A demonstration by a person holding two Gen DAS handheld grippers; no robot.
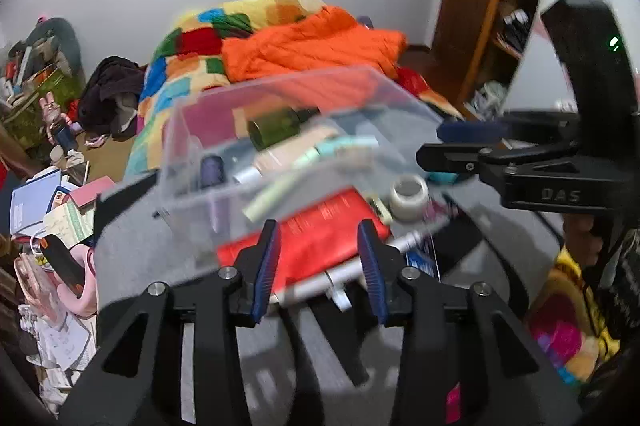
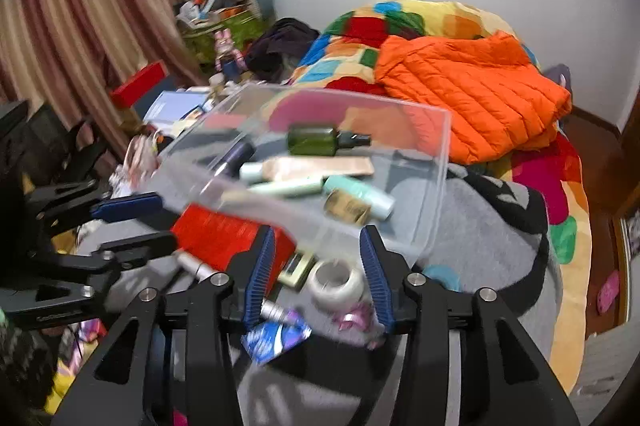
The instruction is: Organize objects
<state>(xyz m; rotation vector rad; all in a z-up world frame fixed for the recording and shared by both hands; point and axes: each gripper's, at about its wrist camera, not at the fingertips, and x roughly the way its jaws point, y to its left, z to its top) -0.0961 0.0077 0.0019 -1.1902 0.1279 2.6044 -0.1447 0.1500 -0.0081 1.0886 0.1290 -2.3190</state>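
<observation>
The clear bin (image 2: 320, 162) stood mid-blanket on the grey blanket (image 2: 488, 226), already holding the green bottle (image 2: 314, 140) and tubes. Left gripper (image 1: 318, 262) and right gripper (image 2: 318, 268) hung parted and empty at its near edge, presumably choosing among the loose tape roll (image 2: 336, 282) and red book (image 2: 224, 234).

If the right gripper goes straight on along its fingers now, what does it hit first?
Probably the white tape roll, lying just ahead between the open right gripper fingers; the clear bin sits beyond it. Blur makes depth uncertain.
</observation>
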